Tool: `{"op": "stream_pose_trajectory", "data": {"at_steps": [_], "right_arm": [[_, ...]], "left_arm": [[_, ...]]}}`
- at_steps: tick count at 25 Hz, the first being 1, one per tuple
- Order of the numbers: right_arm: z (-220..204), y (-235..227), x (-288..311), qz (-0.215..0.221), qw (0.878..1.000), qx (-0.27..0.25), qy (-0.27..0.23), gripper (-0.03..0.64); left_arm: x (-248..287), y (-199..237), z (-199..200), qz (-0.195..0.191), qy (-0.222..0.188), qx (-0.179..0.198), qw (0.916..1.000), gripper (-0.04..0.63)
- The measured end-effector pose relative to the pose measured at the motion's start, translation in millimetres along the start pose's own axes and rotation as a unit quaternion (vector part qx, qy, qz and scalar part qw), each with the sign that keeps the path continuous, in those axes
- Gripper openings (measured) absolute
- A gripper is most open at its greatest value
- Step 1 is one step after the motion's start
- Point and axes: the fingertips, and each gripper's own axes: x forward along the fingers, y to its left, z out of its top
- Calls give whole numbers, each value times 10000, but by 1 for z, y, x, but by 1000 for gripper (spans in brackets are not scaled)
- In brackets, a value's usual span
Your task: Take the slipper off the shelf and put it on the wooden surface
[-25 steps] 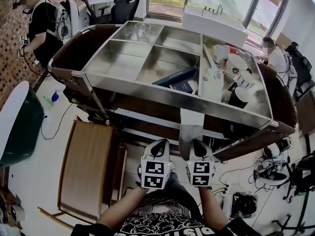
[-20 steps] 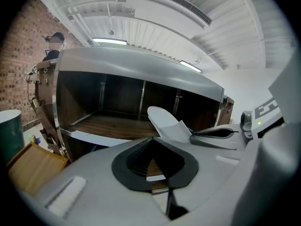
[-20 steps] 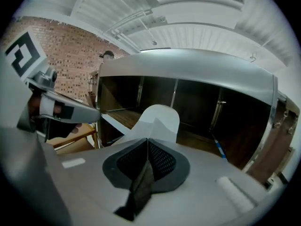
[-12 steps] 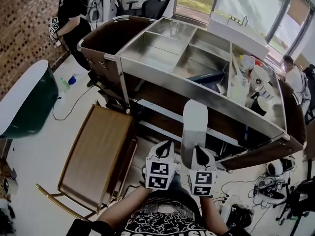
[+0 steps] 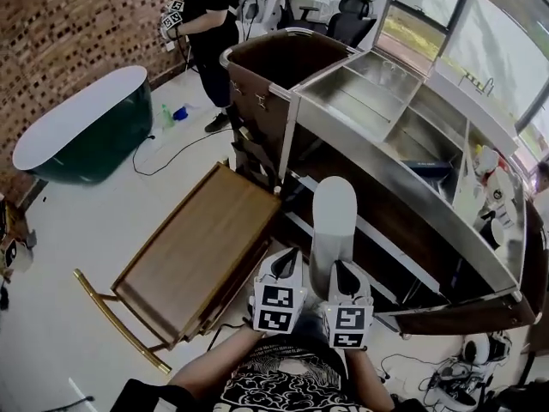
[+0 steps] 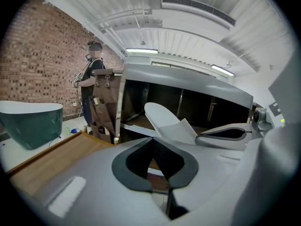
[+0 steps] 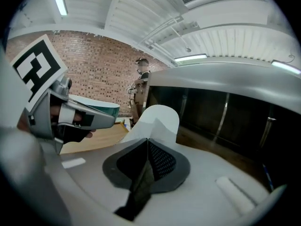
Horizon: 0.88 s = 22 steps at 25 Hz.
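Note:
A white slipper [image 5: 333, 226] sticks out forward from my right gripper [image 5: 340, 269], which is shut on its near end. In the right gripper view the pads meet on the slipper's [image 7: 157, 119] thin edge. The slipper hangs in the air in front of the dark lower shelf [image 5: 377, 239] of the steel-topped counter. My left gripper [image 5: 287, 263] is close beside it on the left, shut with nothing between its pads [image 6: 141, 157]. The wooden surface [image 5: 202, 247], a low tray-like table, lies to the left of both grippers.
A dark green tub with a white top [image 5: 86, 131] stands at the far left. A person [image 5: 210, 11] stands by the counter's far end. Cups and jugs [image 5: 493, 187] crowd the counter's right side. Cables and shoes [image 5: 455, 376] lie on the floor at bottom right.
The slipper has come out of the shelf. Both grippers have swung left with it, and the wooden surface now lies nearer to them.

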Motion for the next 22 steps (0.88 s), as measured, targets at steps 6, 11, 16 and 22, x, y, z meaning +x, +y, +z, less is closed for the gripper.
{"op": "stream_pose_trajectory", "data": {"at_steps": [6,11,16,22], "right_arm": [[19,56,24,767,9964,-308,-162,9],[33,105,39,1409,9879,-585,-284,11],[45,157,45,1993,9759,-807,-369,9],[52,217,52,2703,9556,-1078,-457,9]], "left_arm": [[-27,50,-5,658,-113,-252,9974,6],[-56,97,-8,1296,-267,-514,9899,6],[-88,132,-12,1810,-404,-743,9798,6],[-128,172,-28,2472,-454,-1004,9627,6]]}}
